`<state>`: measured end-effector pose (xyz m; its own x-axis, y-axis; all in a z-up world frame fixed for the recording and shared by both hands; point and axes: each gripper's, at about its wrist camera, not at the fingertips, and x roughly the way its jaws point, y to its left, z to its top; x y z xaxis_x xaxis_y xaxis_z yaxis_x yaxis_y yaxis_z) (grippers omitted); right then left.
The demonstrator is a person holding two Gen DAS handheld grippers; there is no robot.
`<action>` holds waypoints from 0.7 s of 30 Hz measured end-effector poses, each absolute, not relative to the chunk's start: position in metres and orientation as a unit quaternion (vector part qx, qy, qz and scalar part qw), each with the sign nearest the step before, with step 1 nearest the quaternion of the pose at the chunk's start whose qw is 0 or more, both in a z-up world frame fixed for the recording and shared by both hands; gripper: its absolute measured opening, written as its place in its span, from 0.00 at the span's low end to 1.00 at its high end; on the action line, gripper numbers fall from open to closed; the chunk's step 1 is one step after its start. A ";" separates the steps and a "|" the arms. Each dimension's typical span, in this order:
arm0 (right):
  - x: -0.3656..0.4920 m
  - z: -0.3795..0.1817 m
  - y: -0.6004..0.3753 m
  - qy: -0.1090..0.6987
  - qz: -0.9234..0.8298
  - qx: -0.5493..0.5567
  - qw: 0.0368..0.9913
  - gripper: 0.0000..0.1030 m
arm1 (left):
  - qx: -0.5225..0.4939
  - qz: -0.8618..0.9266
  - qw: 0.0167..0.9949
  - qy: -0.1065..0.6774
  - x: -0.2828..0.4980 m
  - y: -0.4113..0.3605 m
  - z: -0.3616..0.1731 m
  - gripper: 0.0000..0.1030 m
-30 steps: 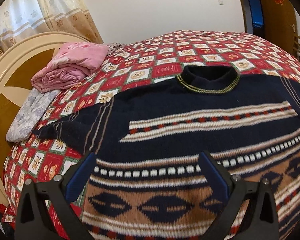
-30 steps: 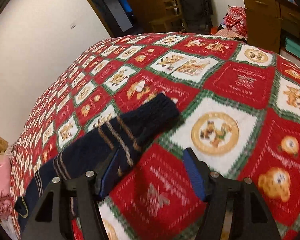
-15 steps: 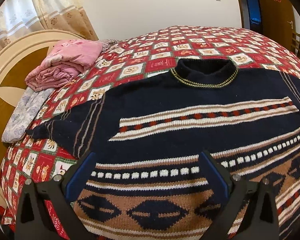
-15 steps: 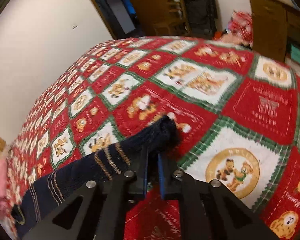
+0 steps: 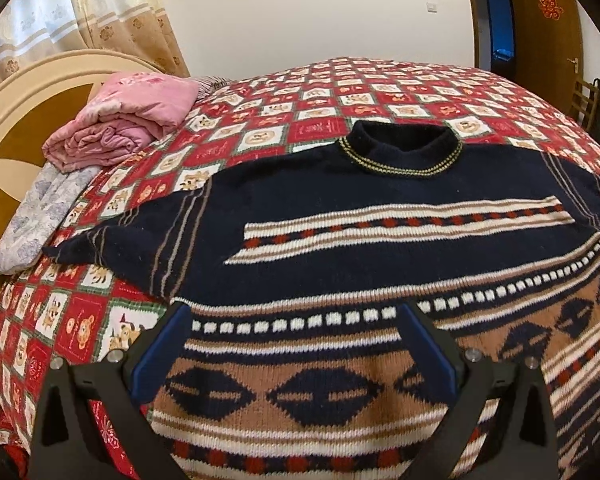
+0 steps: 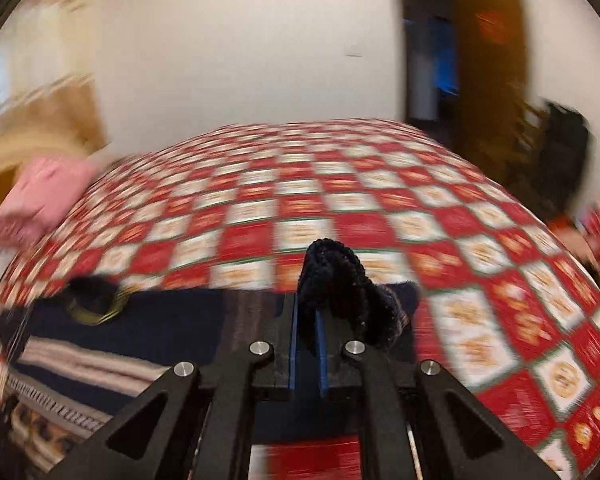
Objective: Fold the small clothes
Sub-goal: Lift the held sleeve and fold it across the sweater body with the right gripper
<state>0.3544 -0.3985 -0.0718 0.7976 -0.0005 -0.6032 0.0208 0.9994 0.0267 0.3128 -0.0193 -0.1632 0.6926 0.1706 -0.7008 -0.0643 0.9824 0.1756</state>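
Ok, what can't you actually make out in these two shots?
- Right wrist view: bedspread, pink bedding and doorway are motion-blurred; patterns unreadable.
- Right wrist view: the right claw shut on the sleeve cuff hides how much fabric it pinches.
- Left wrist view: the sweater hem is covered by the open left claw; the right sleeve is cut off by the edge.

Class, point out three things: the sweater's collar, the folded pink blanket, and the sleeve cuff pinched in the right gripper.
Sweater collar (image 5: 400, 146): left wrist view, on the dark neckband.
Pink blanket (image 5: 124, 120): left wrist view, mid-fold.
Sleeve cuff (image 6: 332, 272): right wrist view, on the knit above the jaws.
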 end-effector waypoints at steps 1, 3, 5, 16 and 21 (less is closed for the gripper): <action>0.355 -0.076 -0.371 0.322 0.018 -0.005 0.947 0.07 | 0.067 0.062 0.918 0.386 0.311 -0.017 -0.163 1.00; 0.356 -0.088 -0.325 0.328 0.054 -0.037 0.942 0.07 | 0.063 0.057 0.918 0.386 0.308 -0.014 -0.163 1.00; 0.359 -0.108 -0.285 0.340 0.083 -0.058 0.935 0.07 | 0.062 0.051 0.919 0.386 0.305 -0.012 -0.163 1.00; 0.321 -0.155 -0.294 0.369 0.171 -0.004 0.914 0.53 | 0.068 -0.005 0.921 0.384 0.303 -0.029 -0.152 1.00; 0.299 -0.142 -0.363 0.333 0.123 0.032 0.934 0.53 | 0.063 -0.039 0.922 0.381 0.318 -0.069 -0.148 1.00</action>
